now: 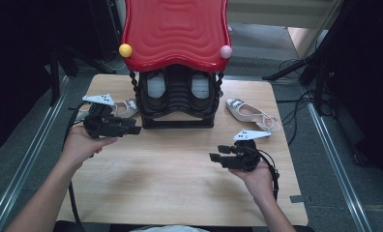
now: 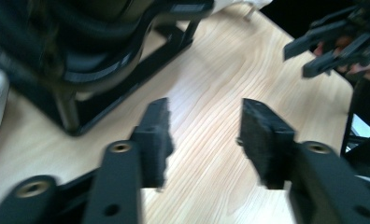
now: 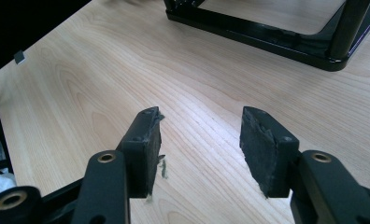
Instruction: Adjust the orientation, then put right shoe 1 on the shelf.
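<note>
Though near left gripper (image 1: 134,126), shoe (image 1: 123,107) apart.

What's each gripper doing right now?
Left gripper: open, holding nothing.
Right gripper: open, holding nothing.

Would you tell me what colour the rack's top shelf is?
Glossy red top shelf, clearest in the high view.

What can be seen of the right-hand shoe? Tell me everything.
The shoe is a pale, cream-coloured slingback with a pointed toe, a sparkly ornament over the toe and a thin heel strap. It lies on the wooden table just right of the black rack, toe towards the rack, heel towards the table's right edge. Nothing grips it.
</note>
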